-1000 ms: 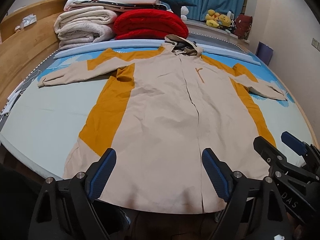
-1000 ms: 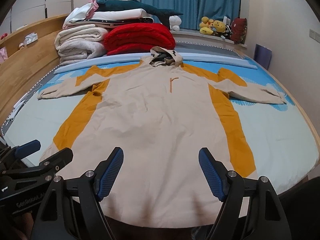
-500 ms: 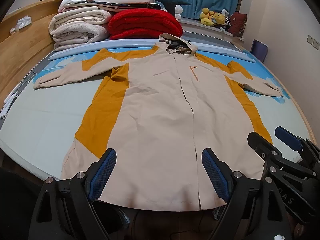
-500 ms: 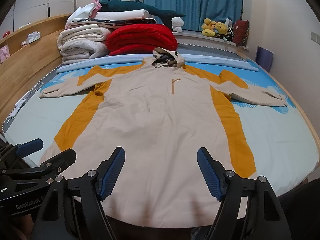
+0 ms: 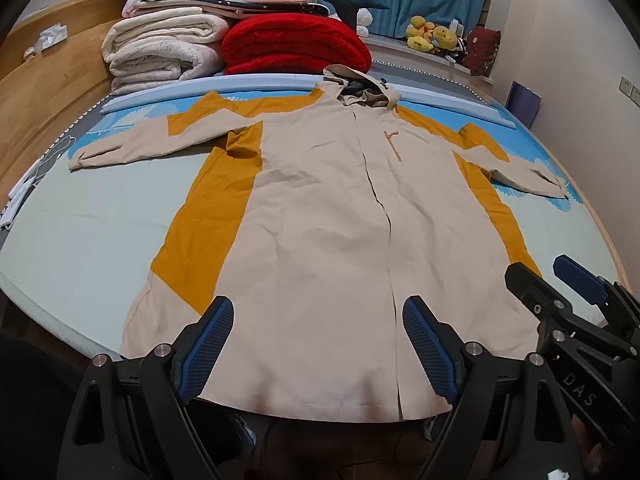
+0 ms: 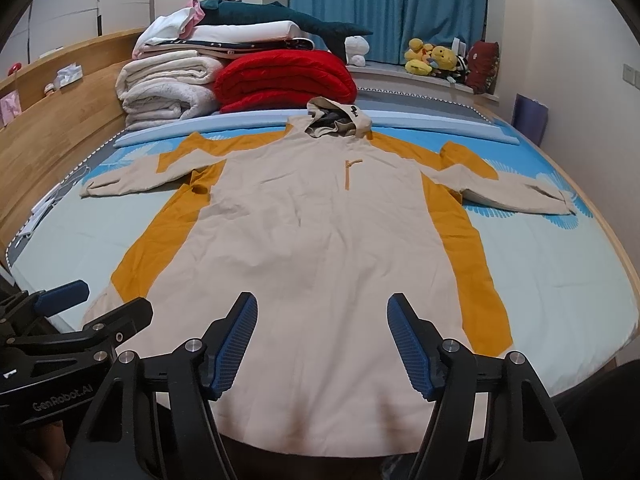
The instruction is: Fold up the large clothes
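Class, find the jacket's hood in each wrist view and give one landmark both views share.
Left wrist view: the hood lies upper centre, slightly right, just below the red blanket.
Right wrist view: the hood lies upper centre, at the red blanket's right end.
Shared landmark: the yellow plush toys by the curtain.

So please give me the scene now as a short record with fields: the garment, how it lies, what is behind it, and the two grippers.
garment: beige and mustard hooded coat
how it lies: spread flat, front up, on the bed, both sleeves out to the sides, hood toward the far end, hem at the near edge
behind it: red quilt, stacked pale blankets, plush toys, blue curtain
left gripper: open, above the hem, nothing held
right gripper: fingers closing, not yet pressing on the coat
folding: not yet begun
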